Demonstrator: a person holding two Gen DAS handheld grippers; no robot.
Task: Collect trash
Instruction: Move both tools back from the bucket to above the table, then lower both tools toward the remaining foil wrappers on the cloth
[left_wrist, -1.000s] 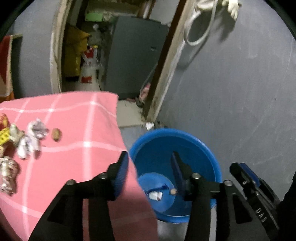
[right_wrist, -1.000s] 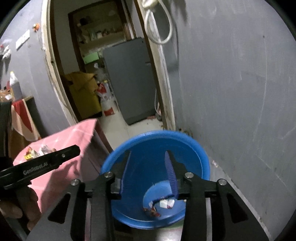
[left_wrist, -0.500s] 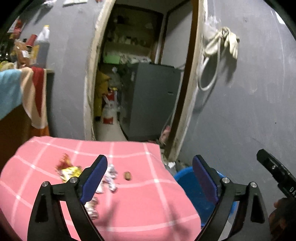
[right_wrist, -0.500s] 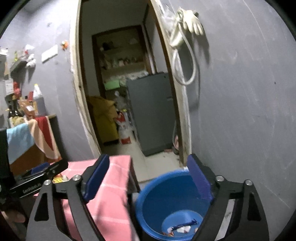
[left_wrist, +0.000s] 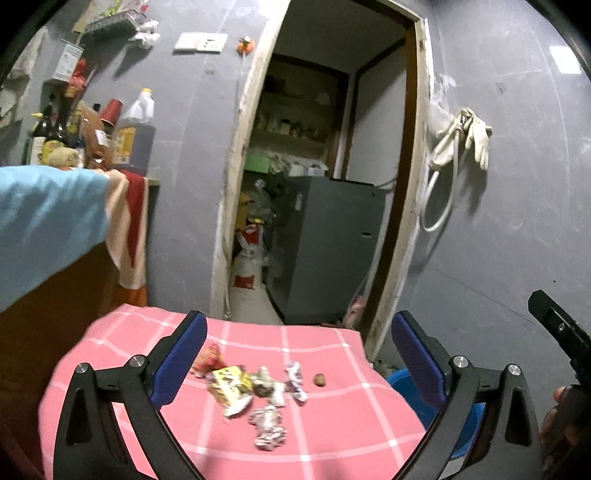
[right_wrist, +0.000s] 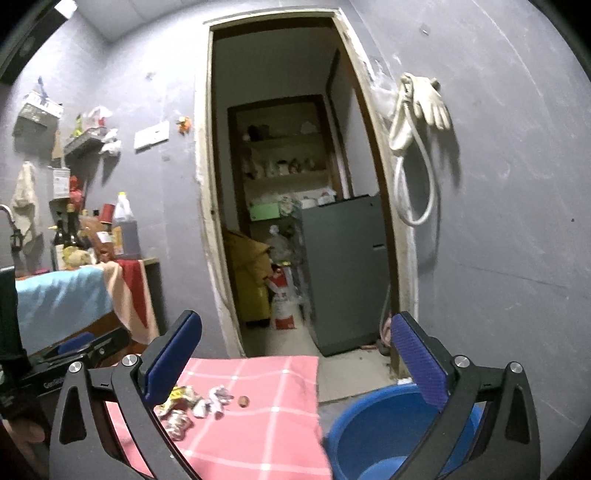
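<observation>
Several crumpled wrappers (left_wrist: 258, 395) and a small brown nut (left_wrist: 319, 379) lie on a pink checked cloth (left_wrist: 332, 435); they also show in the right wrist view (right_wrist: 192, 404). A blue bucket (right_wrist: 369, 432) stands on the floor right of the cloth, and its rim shows in the left wrist view (left_wrist: 400, 382). My left gripper (left_wrist: 299, 354) is open and empty, raised above the wrappers. My right gripper (right_wrist: 295, 354) is open and empty, raised above the cloth edge and the bucket.
A doorway (right_wrist: 288, 184) behind the cloth leads to a room with a grey cabinet (right_wrist: 343, 273). A counter with bottles (right_wrist: 92, 236) and a draped towel (right_wrist: 59, 295) is at the left. A grey wall with a hung glove (right_wrist: 424, 103) is at the right.
Both grippers have opened wide and lifted up and back from the bucket. The left one has swung left over the cloth and wrappers.
</observation>
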